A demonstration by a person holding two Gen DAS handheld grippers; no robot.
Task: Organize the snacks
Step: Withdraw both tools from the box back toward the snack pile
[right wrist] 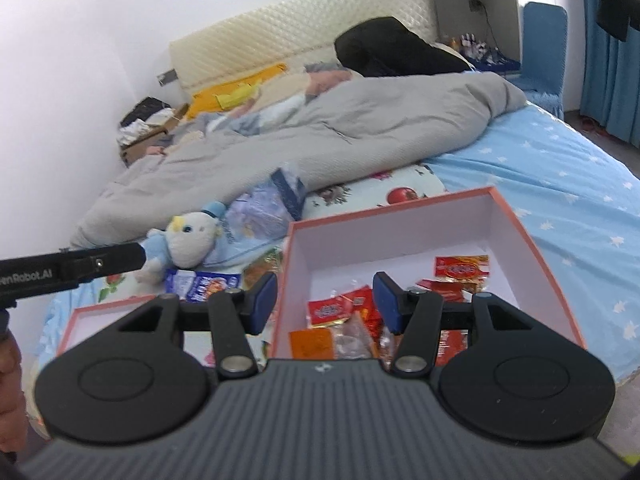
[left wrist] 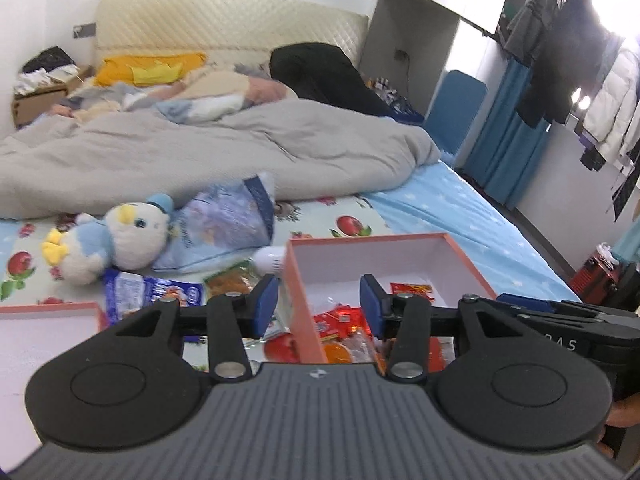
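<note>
Both my pairs of jaws stand apart with nothing between them: left gripper (left wrist: pixel 319 306) over the near-left wall of the orange box (right wrist: pixel 516 222), right gripper (right wrist: pixel 325 302) above its inside. Red snack packets (right wrist: pixel 336 310) already lie in the box; the blue-and-white packet (left wrist: pixel 150 292) and orange packet (left wrist: pixel 232 280) wait just left of it. I judge those come next: approach low, pinch an edge.

Snack packets (right wrist: pixel 340 312) in box (right wrist: pixel 400 216) on bed (right wrist: pixel 560 184); plush toy (right wrist: pixel 188 240) left of box, duvet (right wrist: pixel 320 136) behind.
</note>
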